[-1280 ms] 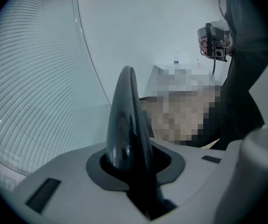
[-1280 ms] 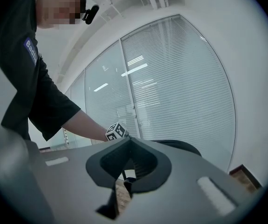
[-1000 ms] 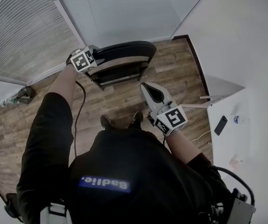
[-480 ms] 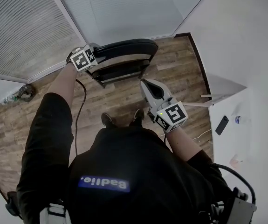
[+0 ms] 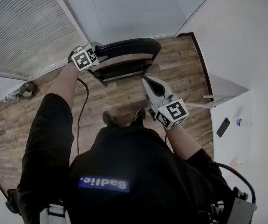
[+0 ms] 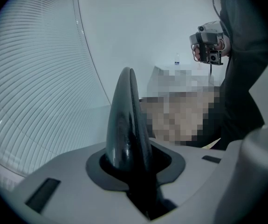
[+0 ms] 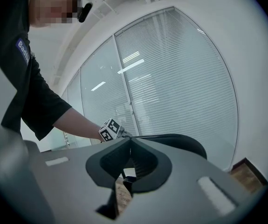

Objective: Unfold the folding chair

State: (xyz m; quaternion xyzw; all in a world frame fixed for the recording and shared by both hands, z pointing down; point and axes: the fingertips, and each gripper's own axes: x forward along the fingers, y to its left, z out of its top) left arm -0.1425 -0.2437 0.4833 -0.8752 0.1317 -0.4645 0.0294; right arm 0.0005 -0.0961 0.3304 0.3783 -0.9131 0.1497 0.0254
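**Task object.** The folding chair (image 5: 124, 48) stood on the wooden floor (image 5: 120, 99) in the upper centre of the head view, close in front of the wall of glass and blinds (image 5: 22, 27). Its black backrest ran across the frame as a curved bar. A second dark panel showed just below the bar in the picture.

**Left gripper.** The left gripper (image 5: 92, 54) was at the left end of the backrest, at upper left of centre. In the left gripper view its jaws were pinching the glossy black edge of the backrest, which rose as a narrow blade from between them. The jaws were held partly apart by that edge.

**Right gripper.** The right gripper (image 5: 146, 81) was in the centre of the head view, below the right end of the backrest and apart from it. In the right gripper view its jaws were pressed together with nothing between them. The chair and the left gripper's marker cube appeared beyond them, in front of the blinds.

**Surroundings.**
- A black cable (image 5: 79, 108) ran down the floor at left of centre.
- The person's two shoes (image 5: 108, 119) showed on the floor below the chair.
- A white desk (image 5: 227, 148) filled the right edge of the frame and carried a dark phone (image 5: 223, 127) and a small bottle (image 5: 242, 122).
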